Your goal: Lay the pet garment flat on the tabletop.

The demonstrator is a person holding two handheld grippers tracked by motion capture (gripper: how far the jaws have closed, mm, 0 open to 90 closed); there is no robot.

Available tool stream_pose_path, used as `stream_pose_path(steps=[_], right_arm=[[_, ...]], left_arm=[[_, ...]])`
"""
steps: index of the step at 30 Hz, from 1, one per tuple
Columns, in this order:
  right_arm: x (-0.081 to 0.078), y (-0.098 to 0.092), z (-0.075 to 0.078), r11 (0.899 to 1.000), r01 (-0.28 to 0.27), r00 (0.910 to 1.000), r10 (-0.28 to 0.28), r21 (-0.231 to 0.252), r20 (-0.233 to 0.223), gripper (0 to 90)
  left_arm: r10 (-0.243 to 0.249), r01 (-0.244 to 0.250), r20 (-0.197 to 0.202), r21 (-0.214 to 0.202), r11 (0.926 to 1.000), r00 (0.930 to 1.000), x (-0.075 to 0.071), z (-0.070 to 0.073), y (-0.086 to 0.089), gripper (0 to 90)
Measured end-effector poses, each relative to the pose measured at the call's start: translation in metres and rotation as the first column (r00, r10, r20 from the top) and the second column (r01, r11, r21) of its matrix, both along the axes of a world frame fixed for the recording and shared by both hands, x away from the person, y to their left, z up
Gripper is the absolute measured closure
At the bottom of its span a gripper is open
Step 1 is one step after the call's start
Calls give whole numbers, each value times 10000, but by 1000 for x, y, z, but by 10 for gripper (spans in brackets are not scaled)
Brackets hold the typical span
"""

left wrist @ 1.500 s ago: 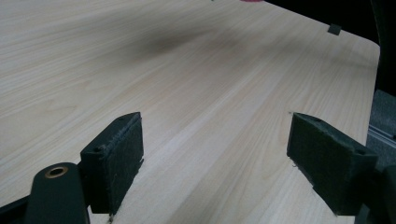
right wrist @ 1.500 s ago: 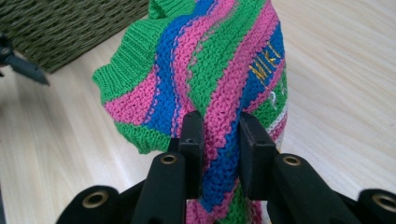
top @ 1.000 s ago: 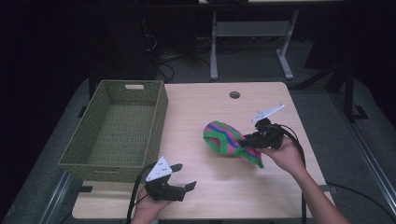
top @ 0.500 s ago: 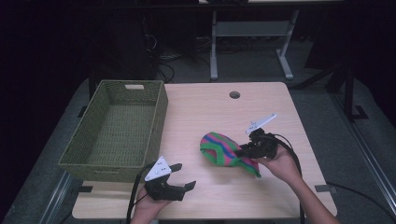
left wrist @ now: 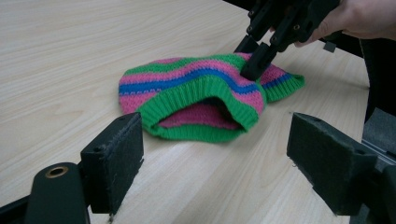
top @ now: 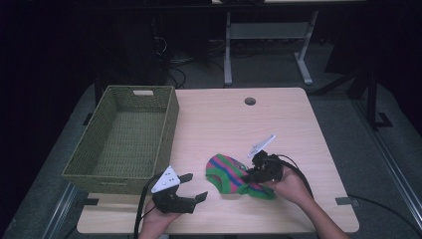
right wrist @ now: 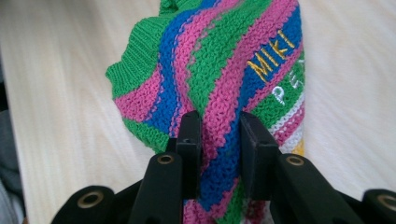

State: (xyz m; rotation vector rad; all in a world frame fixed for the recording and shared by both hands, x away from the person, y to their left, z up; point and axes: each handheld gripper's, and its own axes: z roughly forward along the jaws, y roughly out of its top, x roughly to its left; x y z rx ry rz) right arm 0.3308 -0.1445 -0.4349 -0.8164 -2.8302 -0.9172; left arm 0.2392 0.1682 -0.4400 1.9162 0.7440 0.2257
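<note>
High view has the worktop [top: 298,124], green basket [top: 124,139] at its left, and the striped knit hat [top: 231,174] lying near the front edge. It looks soft, light, floppy — best pinched at the ribbed brim. Right gripper [right wrist: 219,135] is clamped on a fold of it; left gripper [top: 191,186] gapes empty. Stitched lettering runs out of frame.
</note>
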Motion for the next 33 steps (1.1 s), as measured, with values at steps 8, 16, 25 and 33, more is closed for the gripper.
stream_pose_path(steps=[8,16,25,33], right_arm=[[-4,9,-10,9974,-680,9976,676,-254,-137,638],[-8,12,-7,9947,-1027,9947,1027,-92,-23,433],[-19,12,12,9912,-1200,9916,1169,560,551,451],[-31,37,14,9757,-2095,9770,2061,650,544,488]], left_arm=[[-23,23,3,-92,10000,10000,0,0,0,182],[18,-19,-34,-263,9997,10000,1,1,3,182],[122,-123,-36,-327,9994,9999,2,1,5,182],[79,-81,-52,-337,9994,10000,2,1,5,182]])
